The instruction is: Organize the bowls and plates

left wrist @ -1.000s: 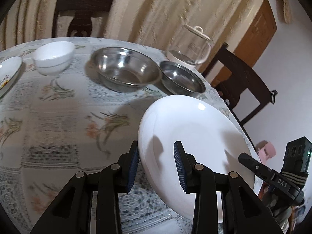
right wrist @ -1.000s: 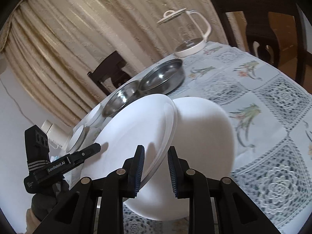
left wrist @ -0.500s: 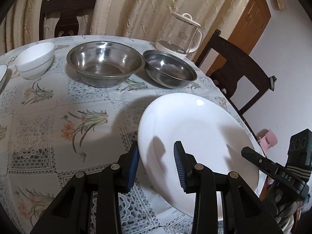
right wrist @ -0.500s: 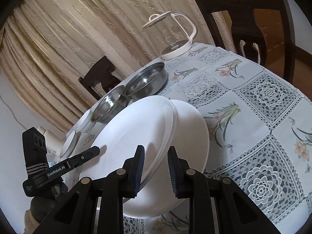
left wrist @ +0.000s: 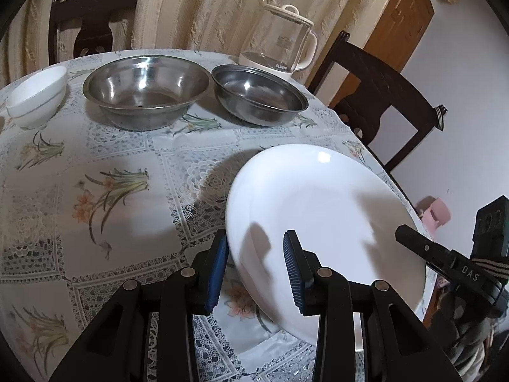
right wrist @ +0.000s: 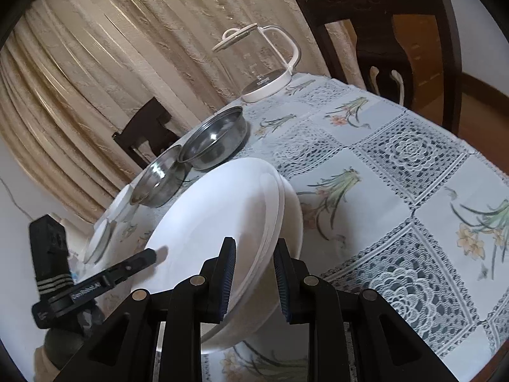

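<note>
A stack of white plates point(left wrist: 318, 207) hangs tilted above the flowered tablecloth point(left wrist: 105, 191), held from both sides. My left gripper point(left wrist: 254, 267) is shut on its near rim, one pad under and one on top. In the right wrist view the stacked plates point(right wrist: 216, 216) show a doubled rim, and my right gripper point(right wrist: 253, 270) is shut on that rim. A left gripper finger point(right wrist: 140, 259) rests on the plates' far side. The right gripper's finger point(left wrist: 410, 237) shows at the plate's right edge in the left wrist view.
A large steel bowl point(left wrist: 146, 92), a smaller steel bowl point(left wrist: 257, 95) and a white bowl point(left wrist: 35, 95) stand at the back of the table. A glass kettle point(left wrist: 280, 47) stands behind them. Dark chairs point(left wrist: 381, 95) ring the table. A small plate point(right wrist: 98, 242) lies at the far left.
Both grippers have carried the plates along together, keeping their hold. The steel bowls and kettle now look nearer in the left wrist view, and more tablecloth shows on the right.
</note>
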The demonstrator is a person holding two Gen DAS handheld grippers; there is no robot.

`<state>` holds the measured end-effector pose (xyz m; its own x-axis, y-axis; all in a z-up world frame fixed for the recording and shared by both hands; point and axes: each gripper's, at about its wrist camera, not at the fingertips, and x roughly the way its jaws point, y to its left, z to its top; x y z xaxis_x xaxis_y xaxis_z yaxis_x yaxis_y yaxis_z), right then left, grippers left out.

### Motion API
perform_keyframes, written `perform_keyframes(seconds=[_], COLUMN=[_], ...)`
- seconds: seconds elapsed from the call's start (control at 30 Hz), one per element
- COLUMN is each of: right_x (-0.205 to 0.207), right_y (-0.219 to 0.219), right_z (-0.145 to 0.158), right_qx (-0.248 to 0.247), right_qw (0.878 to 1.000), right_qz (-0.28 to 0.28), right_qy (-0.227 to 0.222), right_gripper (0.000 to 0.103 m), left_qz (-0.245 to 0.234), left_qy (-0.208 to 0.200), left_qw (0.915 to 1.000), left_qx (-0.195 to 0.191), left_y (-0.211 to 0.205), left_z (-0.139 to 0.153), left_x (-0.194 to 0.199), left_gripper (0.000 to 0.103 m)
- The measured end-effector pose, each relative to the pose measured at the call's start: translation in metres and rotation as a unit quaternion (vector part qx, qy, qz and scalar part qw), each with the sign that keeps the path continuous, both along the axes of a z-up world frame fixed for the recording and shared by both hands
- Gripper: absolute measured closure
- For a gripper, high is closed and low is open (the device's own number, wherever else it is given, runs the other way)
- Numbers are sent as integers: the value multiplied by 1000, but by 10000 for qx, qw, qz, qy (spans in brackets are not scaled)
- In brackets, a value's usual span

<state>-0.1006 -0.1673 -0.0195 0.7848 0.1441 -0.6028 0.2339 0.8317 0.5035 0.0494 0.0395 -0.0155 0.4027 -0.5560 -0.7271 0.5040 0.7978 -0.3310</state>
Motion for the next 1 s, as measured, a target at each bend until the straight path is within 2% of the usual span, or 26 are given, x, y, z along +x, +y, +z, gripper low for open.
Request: perform_keyframes(seconds=[0.7,1.0], right_x=[0,1], right_y=[3,2], right_z=[2,4], right_qx=[-124,-76], right_qw=[9998,9997], right_qz=[-142,-194], right_qy=[14,85], right_gripper=[76,73], left_qz=[78,169], left_qy=[-38,12], left_qw=[10000,9998], left_qx=[24,73], left_y=[3,10], left_z=[-1,-5], left_x=[1,-1], left_gripper=[64,57])
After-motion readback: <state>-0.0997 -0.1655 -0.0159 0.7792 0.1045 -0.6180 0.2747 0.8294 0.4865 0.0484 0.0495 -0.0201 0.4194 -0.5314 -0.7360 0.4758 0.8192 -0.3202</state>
